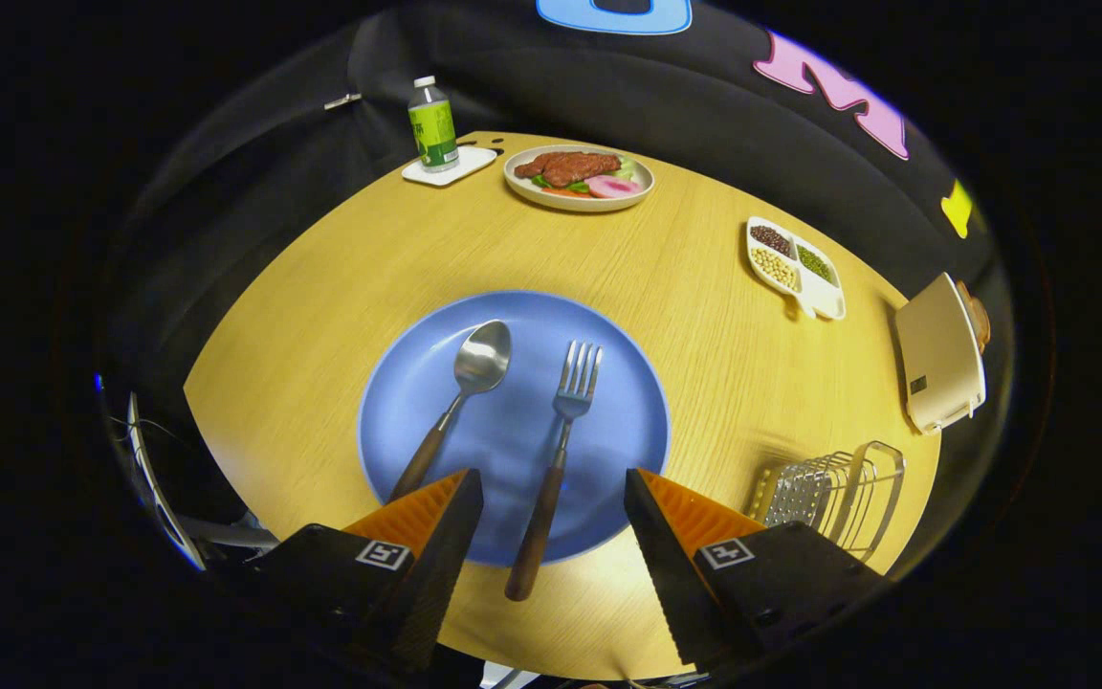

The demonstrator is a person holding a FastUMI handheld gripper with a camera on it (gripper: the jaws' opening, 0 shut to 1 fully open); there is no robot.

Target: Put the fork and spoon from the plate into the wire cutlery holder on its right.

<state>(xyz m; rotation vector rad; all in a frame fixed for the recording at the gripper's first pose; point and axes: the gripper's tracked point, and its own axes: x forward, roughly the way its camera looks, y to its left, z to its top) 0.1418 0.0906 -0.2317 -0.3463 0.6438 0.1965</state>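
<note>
In the gripper view, the tongs (553, 522) hang above the near rim of the round blue plate (513, 421), their fingers wide apart and holding nothing. The steel fork with a dark wooden handle (556, 450) lies between the fingers, its handle end reaching past the plate's rim toward them. The steel spoon with a wooden handle (455, 402) lies just ahead of the left finger. The wire cutlery holder (833, 498) stands beside the right finger, partly hidden, so its opening is perhaps facing up. I judge the first pick is starting: lower, then close on the fork handle.
</note>
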